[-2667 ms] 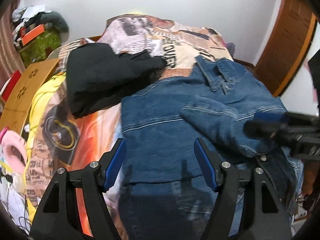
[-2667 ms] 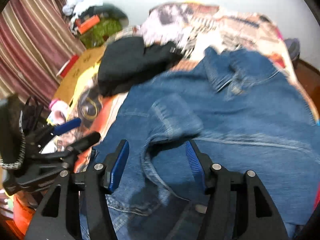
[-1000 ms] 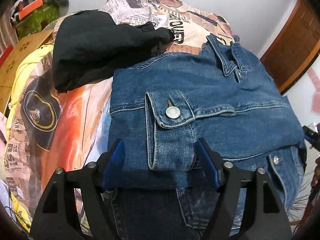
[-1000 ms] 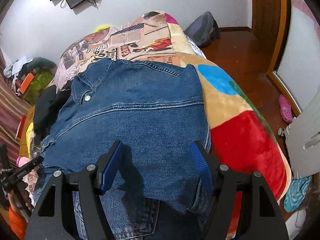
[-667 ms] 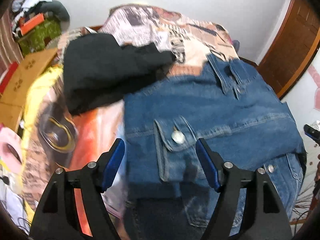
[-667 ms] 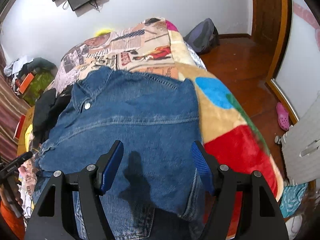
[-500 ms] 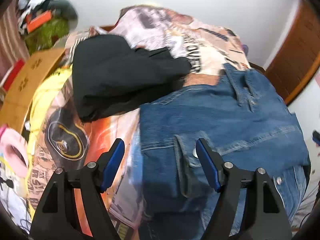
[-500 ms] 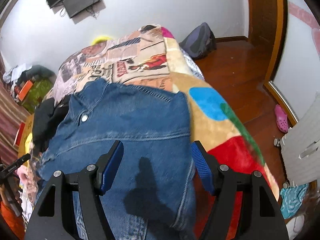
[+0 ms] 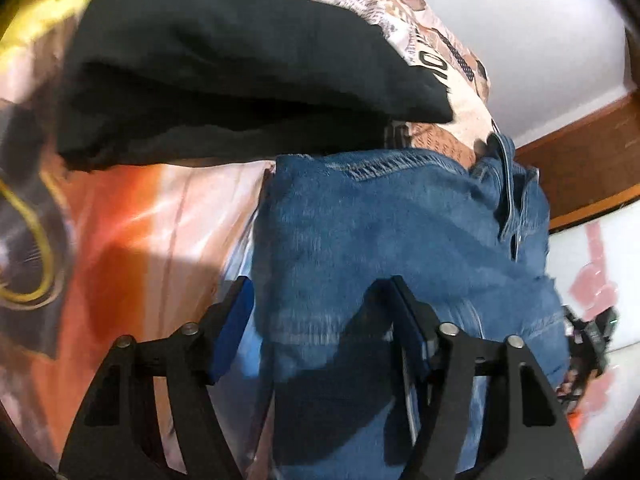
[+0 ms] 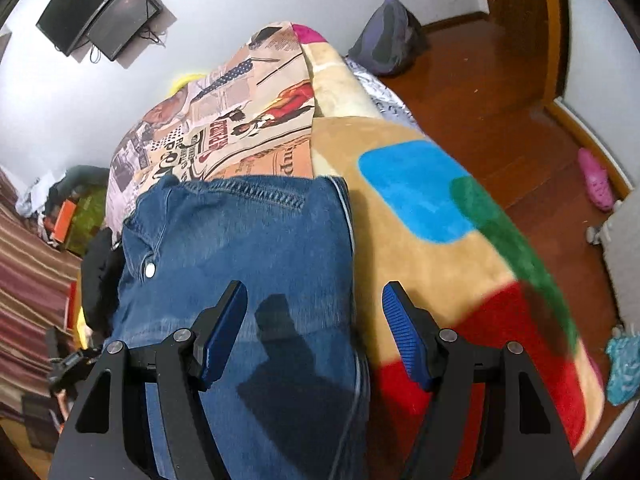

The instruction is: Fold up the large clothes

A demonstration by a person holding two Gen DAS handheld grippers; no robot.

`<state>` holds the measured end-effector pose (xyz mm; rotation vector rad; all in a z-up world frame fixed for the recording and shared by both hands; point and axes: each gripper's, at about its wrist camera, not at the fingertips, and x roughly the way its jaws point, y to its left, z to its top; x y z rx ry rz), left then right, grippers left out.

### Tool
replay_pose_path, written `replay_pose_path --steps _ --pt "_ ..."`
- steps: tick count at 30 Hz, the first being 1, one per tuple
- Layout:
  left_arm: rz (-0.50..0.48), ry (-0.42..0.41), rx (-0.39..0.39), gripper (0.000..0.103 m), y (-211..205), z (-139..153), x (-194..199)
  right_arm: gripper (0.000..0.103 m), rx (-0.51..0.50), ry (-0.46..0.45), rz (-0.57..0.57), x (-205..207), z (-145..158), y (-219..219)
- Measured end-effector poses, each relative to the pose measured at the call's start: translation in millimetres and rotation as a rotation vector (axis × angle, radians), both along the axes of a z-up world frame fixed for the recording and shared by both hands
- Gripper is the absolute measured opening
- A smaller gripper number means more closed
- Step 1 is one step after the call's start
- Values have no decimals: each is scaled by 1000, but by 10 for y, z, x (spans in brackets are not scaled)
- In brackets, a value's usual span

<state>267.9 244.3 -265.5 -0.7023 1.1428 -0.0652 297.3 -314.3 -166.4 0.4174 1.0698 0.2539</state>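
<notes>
Dropped way lower over the bed (image 10: 424, 240) since a second ago. Both sleeves look tucked in, denim jacket (image 10: 248, 248) lying flat mid-bed, black garment (image 9: 224, 60) just beyond. Left hand-held gripper (image 9: 320, 320) and right hand-held gripper (image 10: 314, 320) spread wide, holding nothing. Probably still needs the bottom-to-collar fold.

The denim jacket (image 10: 248, 240) is coarse blue cotton twill with a shiny metal button (image 10: 150, 270). The blanket (image 10: 432, 256) looks plush and fuzzy; the wooden floor (image 10: 492, 96) is glossy; the black garment (image 9: 224, 60) is matt cloth.
</notes>
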Motion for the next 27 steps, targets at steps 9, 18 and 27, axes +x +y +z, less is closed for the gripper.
replay_pose_path --steps 9,18,27 --pt "80 -7 -184 33 177 -212 220 23 20 53 -16 307 -215 5" --pt "-39 -173 253 6 -491 894 152 8 -106 -145 22 40 393 211" --pt "-89 -401 441 6 -683 2114 -10 7 -168 -337 125 108 1251 516"
